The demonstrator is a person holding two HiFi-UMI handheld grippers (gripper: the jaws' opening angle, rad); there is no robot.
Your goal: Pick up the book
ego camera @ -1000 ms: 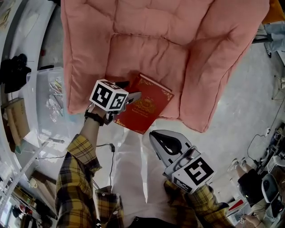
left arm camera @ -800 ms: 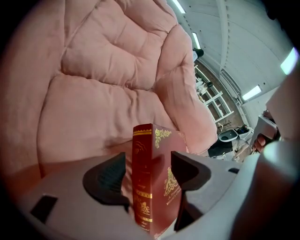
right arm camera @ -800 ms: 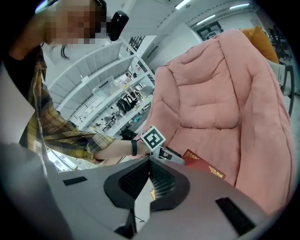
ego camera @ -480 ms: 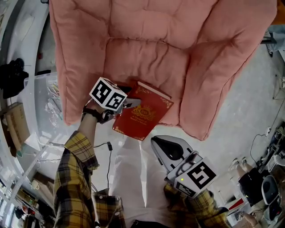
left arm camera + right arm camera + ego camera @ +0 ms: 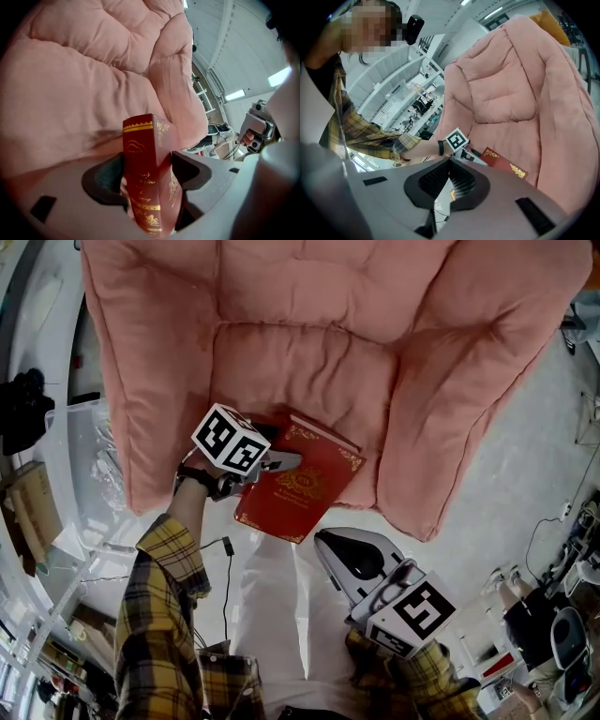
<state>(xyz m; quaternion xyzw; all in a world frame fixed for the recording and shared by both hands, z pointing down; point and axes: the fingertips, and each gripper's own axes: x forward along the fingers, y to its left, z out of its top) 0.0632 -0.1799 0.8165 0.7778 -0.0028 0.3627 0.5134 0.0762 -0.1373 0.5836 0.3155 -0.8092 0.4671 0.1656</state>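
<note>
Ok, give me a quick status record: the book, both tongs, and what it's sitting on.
book: red hardcover with gold ornament, lying at the front of the seat, its near corner past the seat edge
support: pink padded armchair
left tongs: open, jaws have just been opening; they straddle the spine with the book between them
right tongs: shut, empty, apart from the book, below it in the head view
pick-up: not yet closed on the book
</note>
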